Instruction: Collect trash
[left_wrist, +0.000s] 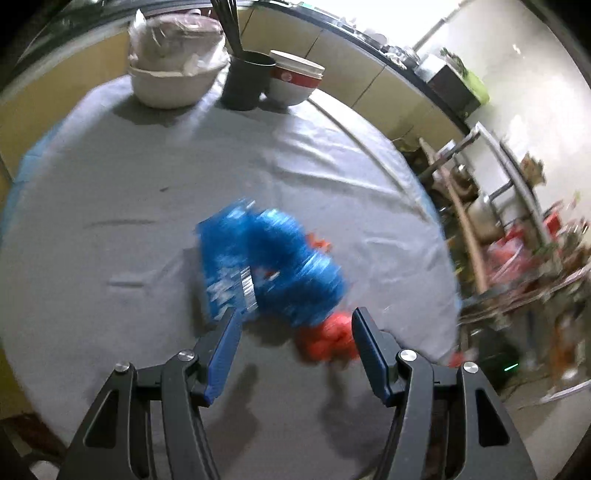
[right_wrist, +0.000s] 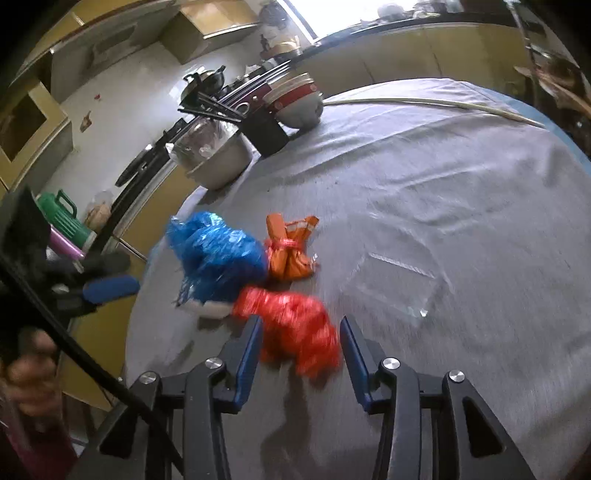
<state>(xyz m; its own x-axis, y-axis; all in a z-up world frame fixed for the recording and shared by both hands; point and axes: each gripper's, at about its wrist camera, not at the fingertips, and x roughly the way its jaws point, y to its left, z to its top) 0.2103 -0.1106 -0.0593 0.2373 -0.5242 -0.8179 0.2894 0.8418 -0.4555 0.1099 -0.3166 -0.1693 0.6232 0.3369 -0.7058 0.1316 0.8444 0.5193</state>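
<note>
Trash sits bunched near the left edge of the grey-clothed tabletop (right_wrist: 424, 177): a crumpled blue plastic bag (right_wrist: 218, 254), an orange tied packet (right_wrist: 290, 251) touching it, and a red plastic bag (right_wrist: 295, 325) just in front. Right gripper (right_wrist: 301, 325) is spread wide with the red bag between its fingers, not pinched. Left gripper (left_wrist: 295, 321) is wide open too, right at the blue bag (left_wrist: 269, 262), with bowls (left_wrist: 295, 81) and a black utensil cup (left_wrist: 245, 83) at the far edge.

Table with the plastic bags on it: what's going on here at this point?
A person holding two tongs is collecting trash from a grey-clothed table. The right tongs are open around a crumpled red plastic bag, not closed on it. The left tongs are open just in front of a blue plastic bag. An orange tied packet lies beside both bags. Nothing is lifted yet.
</note>
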